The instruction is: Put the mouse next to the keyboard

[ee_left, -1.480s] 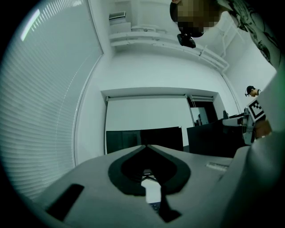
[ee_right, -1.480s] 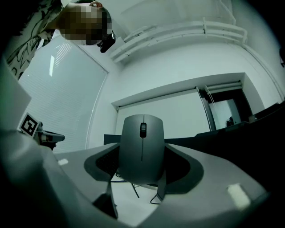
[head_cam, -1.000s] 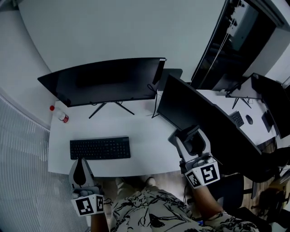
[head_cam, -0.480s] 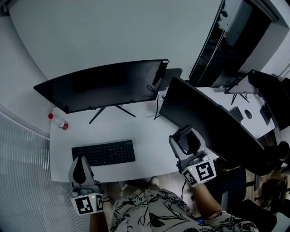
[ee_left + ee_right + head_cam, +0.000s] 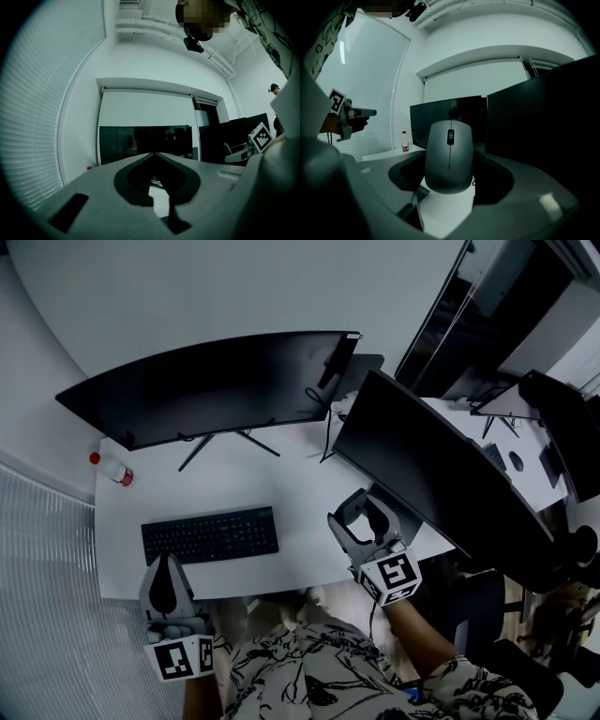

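A black keyboard lies on the white desk, near its front edge on the left. My right gripper hovers over the desk's right front part, a short way right of the keyboard. It is shut on a grey mouse with a scroll wheel, which sits upright between the jaws. In the head view the mouse shows only as a dark shape. My left gripper hangs just in front of the desk edge below the keyboard's left end. Its jaws meet at the tip with nothing between them.
A wide curved monitor stands behind the keyboard, and a second dark monitor angles along the right side next to my right gripper. A small red-capped bottle stands at the desk's left edge. Another desk lies far right.
My right gripper has carried the mouse leftward, closer to the keyboard. The left gripper has stayed in place, still shut.
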A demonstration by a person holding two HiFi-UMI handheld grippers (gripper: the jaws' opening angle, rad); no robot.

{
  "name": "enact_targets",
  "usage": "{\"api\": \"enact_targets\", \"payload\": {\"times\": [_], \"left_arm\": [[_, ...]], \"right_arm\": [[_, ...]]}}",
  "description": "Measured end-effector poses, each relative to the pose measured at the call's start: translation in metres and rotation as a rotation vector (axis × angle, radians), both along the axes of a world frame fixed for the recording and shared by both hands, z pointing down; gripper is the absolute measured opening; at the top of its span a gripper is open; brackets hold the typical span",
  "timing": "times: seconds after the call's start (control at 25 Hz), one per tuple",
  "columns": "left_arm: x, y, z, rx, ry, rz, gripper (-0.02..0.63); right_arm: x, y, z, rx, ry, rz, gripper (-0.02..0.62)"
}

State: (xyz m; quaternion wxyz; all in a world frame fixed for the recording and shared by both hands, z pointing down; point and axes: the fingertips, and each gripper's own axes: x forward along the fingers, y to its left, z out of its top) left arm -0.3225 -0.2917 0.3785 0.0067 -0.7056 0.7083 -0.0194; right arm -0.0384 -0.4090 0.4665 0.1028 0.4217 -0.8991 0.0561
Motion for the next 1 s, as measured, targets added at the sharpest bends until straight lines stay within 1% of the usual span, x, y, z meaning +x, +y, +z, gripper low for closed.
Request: {"api": "enact_targets", "payload": {"times": [0.32, 0.56, 0.72, 1.0], "left_arm": [[0.001, 0.005, 0.016, -0.035, 0.007, 0.004, -0.002], [0.0, 0.004, 0.027, -0.061, 0.016, 0.01, -0.002], [-0.002, 0.007, 0.037, -0.08, 0.027, 0.01, -0.002], [-0.002, 0.007, 0.048, -0.108, 0.035, 0.016, -0.002]], "right_arm": [[-0.029, 0.0, 0.083, -0.12, 0.085, -0.064, 0.299], [-0.05, 0.003, 0.13, -0.197, 0.159, -0.12, 0.299], [-0.06, 0.008, 0.161, -0.247, 0.188, -0.122, 0.299], [-0.07, 0.01, 0.213, -0.364, 0.286, -0.12, 0.299]]}}
